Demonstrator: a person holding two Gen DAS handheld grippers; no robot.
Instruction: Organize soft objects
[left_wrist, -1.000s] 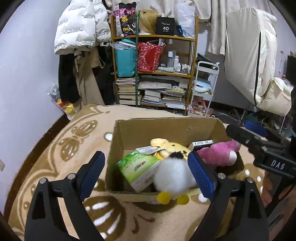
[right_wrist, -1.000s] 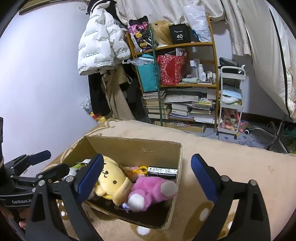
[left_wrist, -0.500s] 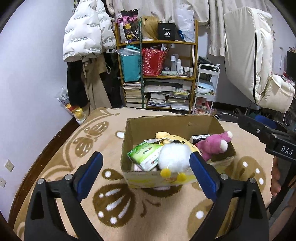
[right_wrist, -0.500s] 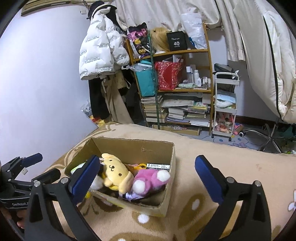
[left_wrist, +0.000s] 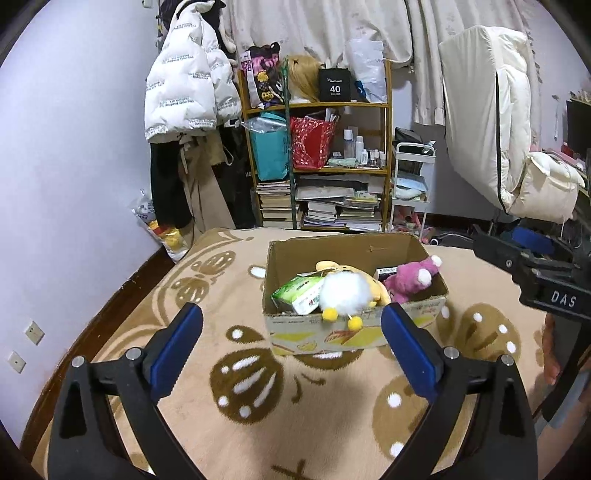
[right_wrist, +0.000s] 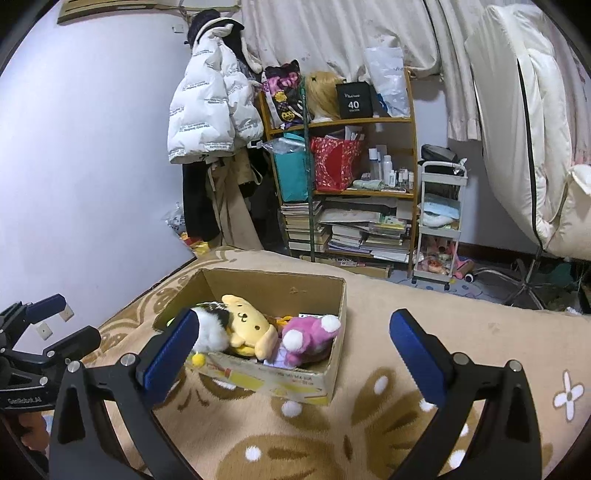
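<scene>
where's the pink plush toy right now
The pink plush toy lies inside the open cardboard box on the beige blanket, at the box's right end in the left wrist view, beside the yellow dog plush.

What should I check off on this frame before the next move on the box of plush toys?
1. Left gripper jaws open and empty: ok.
2. Right gripper jaws open and empty: ok.
3. Cardboard box upright on the blanket: ok.
4. White fluffy toy fully inside: not ok, its yellow feet hang over the front wall.
5. Pink plush and yellow dog plush inside the box: ok.
6. Soft items left outside the box on the blanket: cannot tell, only part of the blanket is in view.
</scene>
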